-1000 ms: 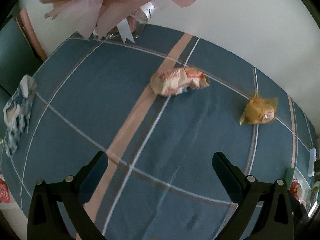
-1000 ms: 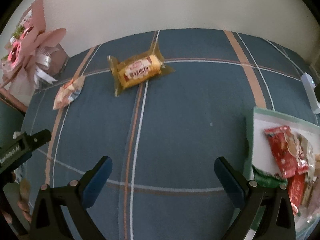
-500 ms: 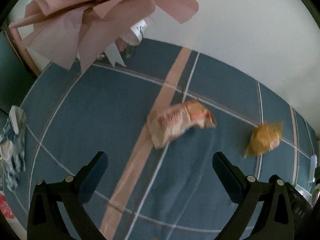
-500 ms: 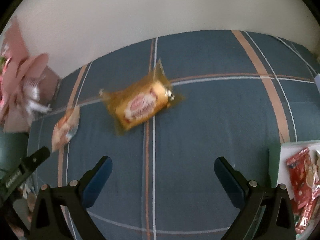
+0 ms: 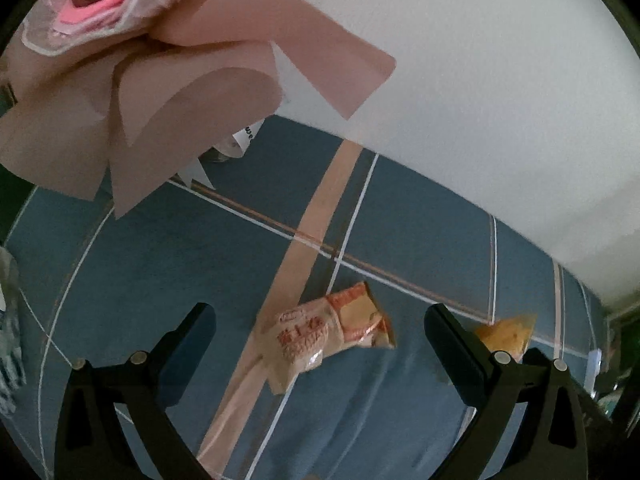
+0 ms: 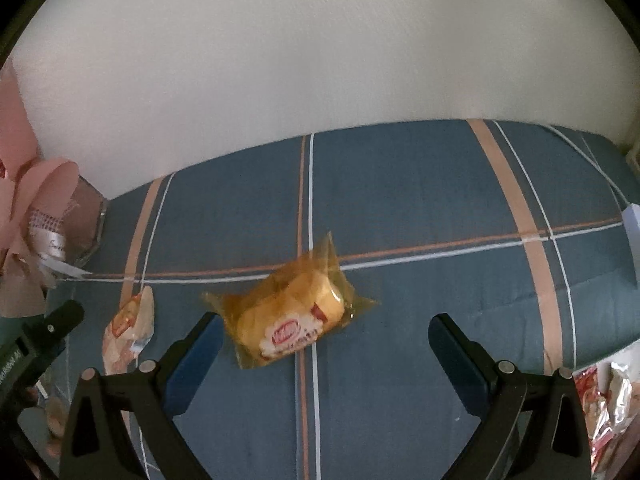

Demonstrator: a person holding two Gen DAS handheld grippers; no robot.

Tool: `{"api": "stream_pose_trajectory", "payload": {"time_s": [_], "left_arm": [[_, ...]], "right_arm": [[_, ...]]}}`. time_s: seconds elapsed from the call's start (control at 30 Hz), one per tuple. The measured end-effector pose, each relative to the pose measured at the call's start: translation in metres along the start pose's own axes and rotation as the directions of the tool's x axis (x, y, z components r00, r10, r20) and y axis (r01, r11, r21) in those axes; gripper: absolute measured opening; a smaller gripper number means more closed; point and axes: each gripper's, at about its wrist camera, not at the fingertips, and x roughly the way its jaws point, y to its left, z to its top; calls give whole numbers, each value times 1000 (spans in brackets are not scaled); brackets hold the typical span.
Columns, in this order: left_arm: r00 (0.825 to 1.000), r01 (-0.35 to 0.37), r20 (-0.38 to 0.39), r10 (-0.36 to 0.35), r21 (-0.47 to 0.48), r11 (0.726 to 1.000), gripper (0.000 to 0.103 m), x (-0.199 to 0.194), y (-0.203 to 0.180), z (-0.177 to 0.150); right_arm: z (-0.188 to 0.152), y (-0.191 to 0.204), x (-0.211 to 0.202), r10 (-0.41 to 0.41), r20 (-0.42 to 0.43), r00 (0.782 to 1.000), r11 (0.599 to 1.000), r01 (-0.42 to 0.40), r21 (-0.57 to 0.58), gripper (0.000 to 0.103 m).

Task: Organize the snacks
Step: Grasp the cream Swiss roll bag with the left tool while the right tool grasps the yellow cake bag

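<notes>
A crumpled cream-and-orange snack packet (image 5: pixel 324 334) lies on the blue plaid tablecloth (image 5: pixel 400 240), between the wide-apart fingers of my open left gripper (image 5: pixel 320 344). A yellow cake in clear wrap (image 6: pixel 292 320) lies between the fingers of my open right gripper (image 6: pixel 324 344), closer to the left finger. The right wrist view also shows the cream packet (image 6: pixel 128 328) at the left, and the left wrist view shows the yellow cake (image 5: pixel 506 334) behind the right finger. Neither gripper touches a snack.
A pink paper flower bouquet (image 5: pixel 160 72) in a glass vase (image 6: pixel 86 224) overhangs the table's far left, close above the left gripper. Several red snack packets (image 6: pixel 600 396) lie at the right edge. A white wall (image 6: pixel 320 60) backs the table. The left gripper's body (image 6: pixel 36 344) shows at lower left.
Both grippers moved forward across the table. The cream packet now sits between the left fingers and the yellow cake between the right fingers. Both stayed open.
</notes>
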Motion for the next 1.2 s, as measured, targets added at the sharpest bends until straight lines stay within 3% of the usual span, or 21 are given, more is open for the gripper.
{"api": "stream_pose_trajectory", "payload": {"time_s": [0.33, 0.8, 1.03, 1.2], "left_arm": [[997, -36, -71, 34, -26, 999, 103, 35, -2, 4], [988, -65, -140, 63, -15, 998, 103, 61, -8, -6], [985, -58, -167, 48, -56, 997, 103, 71, 0, -5], [987, -49, -155, 37, -78, 996, 103, 68, 7, -4]], "right_arm": [[7, -4, 23, -22, -38, 999, 999, 23, 29, 103], [8, -10, 50, 56, -103, 993, 993, -45, 107, 103], [8, -14, 61, 106, -123, 987, 983, -85, 162, 103], [9, -22, 58, 133, -102, 986, 978, -113, 177, 89]]}}
